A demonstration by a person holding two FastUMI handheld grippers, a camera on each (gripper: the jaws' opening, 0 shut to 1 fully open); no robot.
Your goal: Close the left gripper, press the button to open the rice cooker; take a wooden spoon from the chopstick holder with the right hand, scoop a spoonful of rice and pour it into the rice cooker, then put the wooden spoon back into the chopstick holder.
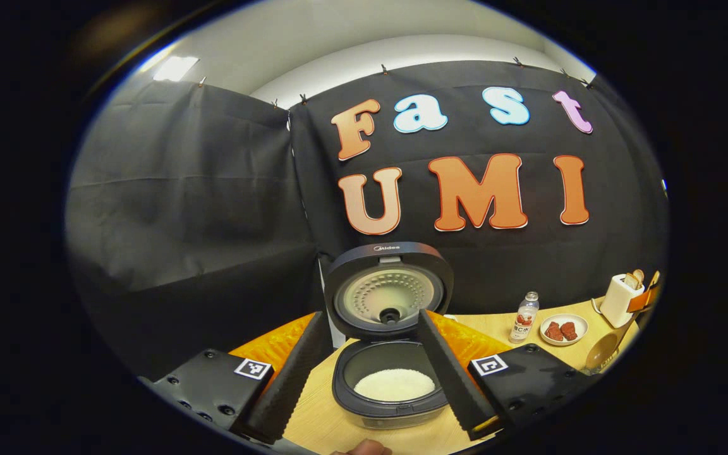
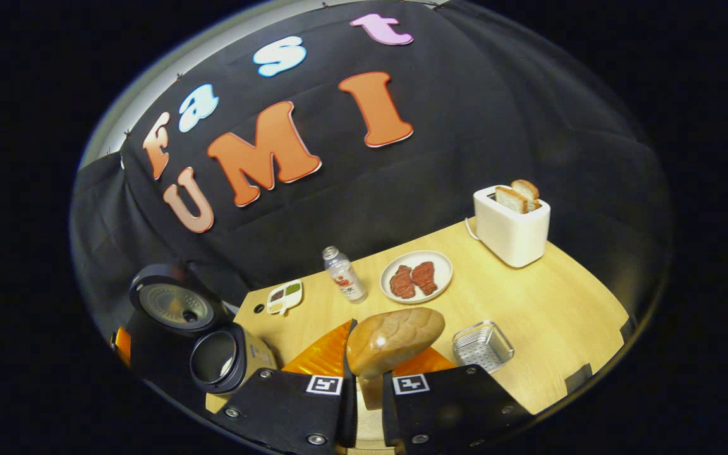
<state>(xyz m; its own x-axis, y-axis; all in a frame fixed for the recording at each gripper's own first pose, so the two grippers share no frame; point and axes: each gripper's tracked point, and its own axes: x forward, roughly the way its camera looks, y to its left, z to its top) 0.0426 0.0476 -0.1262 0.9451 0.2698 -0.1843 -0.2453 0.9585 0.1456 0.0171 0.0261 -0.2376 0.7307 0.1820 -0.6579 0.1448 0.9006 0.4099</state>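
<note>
Rice cooker point(image 1: 389, 354) is gaping between the spread left gripper point(image 1: 373, 385); right gripper point(image 2: 368, 385) is clamping the wooden spoon point(image 2: 394, 340), needing level carrying.

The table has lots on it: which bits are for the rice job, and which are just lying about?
For the job:
rice cooker, lid up, rice inside
wooden spoon, held by the right hand-held gripper
left hand-held gripper, open

Lying about:
toaster with bread
plate of meat
bottle
clear basket
small divided dish

Light wooden table point(image 2: 528, 316) bearing rice cooker point(image 1: 389, 385), bottle point(image 2: 345, 275), meat plate point(image 2: 416, 277), toaster point(image 2: 510, 227), wire basket point(image 2: 483, 345).
</note>
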